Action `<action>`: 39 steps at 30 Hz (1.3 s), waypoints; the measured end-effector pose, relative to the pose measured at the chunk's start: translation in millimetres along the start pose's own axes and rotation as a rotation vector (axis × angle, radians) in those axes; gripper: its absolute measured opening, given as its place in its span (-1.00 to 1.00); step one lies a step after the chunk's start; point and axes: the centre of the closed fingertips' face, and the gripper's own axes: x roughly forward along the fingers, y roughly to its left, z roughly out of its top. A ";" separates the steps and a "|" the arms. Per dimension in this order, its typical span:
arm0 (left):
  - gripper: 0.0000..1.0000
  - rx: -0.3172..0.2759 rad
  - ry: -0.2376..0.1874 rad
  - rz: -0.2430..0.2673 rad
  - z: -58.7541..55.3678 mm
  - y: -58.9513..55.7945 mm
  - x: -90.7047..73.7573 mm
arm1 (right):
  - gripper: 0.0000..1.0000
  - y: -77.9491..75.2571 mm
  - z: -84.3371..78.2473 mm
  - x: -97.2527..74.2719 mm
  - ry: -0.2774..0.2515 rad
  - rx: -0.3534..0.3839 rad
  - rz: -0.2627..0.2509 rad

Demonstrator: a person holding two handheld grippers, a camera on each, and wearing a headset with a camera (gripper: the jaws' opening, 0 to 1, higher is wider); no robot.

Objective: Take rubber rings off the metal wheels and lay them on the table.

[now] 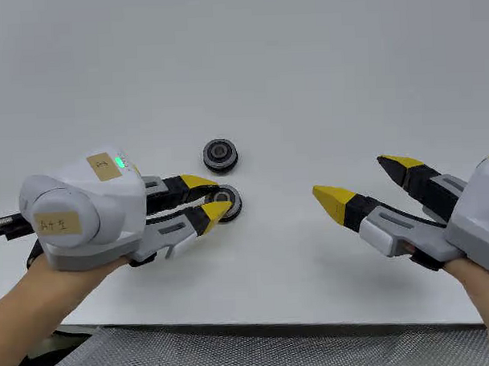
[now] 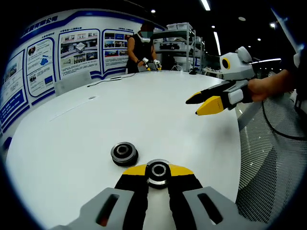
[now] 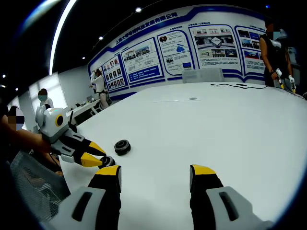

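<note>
Posters (image 3: 177,48) back the table (image 1: 306,108) in gripper views; left gripper (image 1: 214,196) clamps a wheel (image 2: 158,171), right gripper (image 1: 349,175) with fingers apart.

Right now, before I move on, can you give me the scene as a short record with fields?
left gripper: shut on the near wheel
right gripper: open, empty, apart from both wheels
near wheel: flat on the table
far wheel: flat on the table, free, beyond the near one
rubber rings: on both wheels, none off yet
table: white
</note>
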 end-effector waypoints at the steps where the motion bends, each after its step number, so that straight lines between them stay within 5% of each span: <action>1: -0.68 -0.003 0.004 -0.005 -0.7 -0.8 -0.1 | 0.17 0.2 0.3 0.0 0.000 -0.001 0.001; 15: -0.69 0.020 0.022 -0.013 -2.9 -0.3 0.5 | 0.17 1.9 0.4 0.5 0.002 0.004 0.005; 22: -0.69 0.078 0.045 -0.033 -4.3 -0.6 1.0 | 0.17 5.3 1.2 1.1 0.000 -0.001 0.016; 28: -0.70 0.131 0.076 -0.043 -5.9 0.3 1.7 | 0.17 5.8 1.2 1.2 0.001 -0.001 0.018; 29: -0.72 0.142 0.108 -0.053 -10.6 -1.0 0.2 | 0.17 5.9 1.5 1.2 0.000 0.000 0.019; 30: -0.72 0.146 0.082 -0.046 -6.3 -0.9 1.1 | 0.17 6.1 1.8 1.2 -0.002 -0.001 0.019; 39: -0.73 0.163 0.100 -0.051 -7.7 -2.9 -1.0 | 0.17 10.1 1.1 1.7 0.003 -0.003 0.033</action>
